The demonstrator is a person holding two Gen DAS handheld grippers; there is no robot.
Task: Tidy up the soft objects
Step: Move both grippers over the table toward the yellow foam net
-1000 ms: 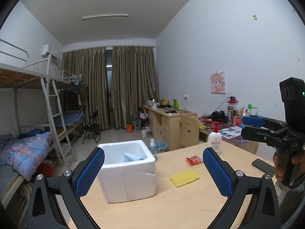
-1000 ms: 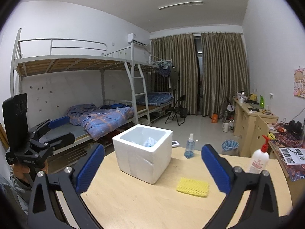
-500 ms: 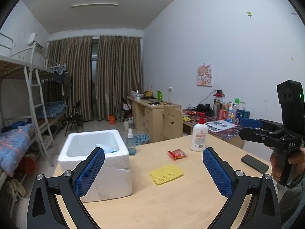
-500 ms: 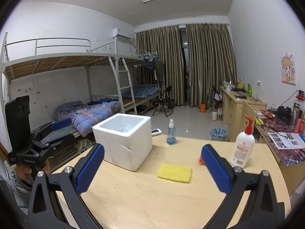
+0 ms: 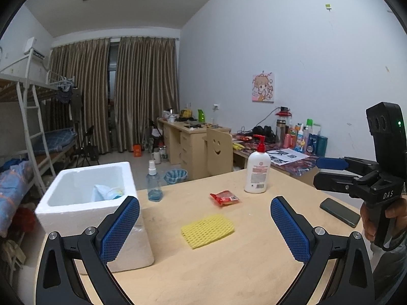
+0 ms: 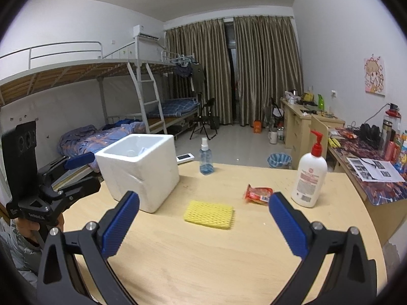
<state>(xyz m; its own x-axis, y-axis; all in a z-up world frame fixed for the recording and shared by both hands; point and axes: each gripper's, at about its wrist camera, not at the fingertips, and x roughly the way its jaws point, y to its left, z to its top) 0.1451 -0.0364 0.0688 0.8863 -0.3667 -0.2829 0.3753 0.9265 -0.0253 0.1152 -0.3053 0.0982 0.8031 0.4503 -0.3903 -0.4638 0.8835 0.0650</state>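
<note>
A yellow mesh sponge (image 5: 207,230) (image 6: 208,214) lies flat in the middle of the wooden table (image 5: 229,274). Behind it rests a red snack packet (image 5: 224,197) (image 6: 259,194). A white foam box (image 5: 84,203) (image 6: 141,167) stands at the left with a light blue soft item (image 5: 105,192) inside. My left gripper (image 5: 204,225) is open above the table, the sponge between its blue pads. My right gripper (image 6: 203,222) is also open, nothing held, the sponge just ahead of it. Each gripper shows in the other's view, held by a hand.
A white pump bottle (image 5: 257,171) (image 6: 309,178) and a small blue spray bottle (image 5: 154,181) (image 6: 206,158) stand at the table's far side. A dark phone (image 5: 339,212) lies at the right edge. Bunk beds, desks and a chair fill the room behind.
Both views have swung right and dipped toward the table; the sponge and red packet now sit nearer the centre. Both grippers stay open.
</note>
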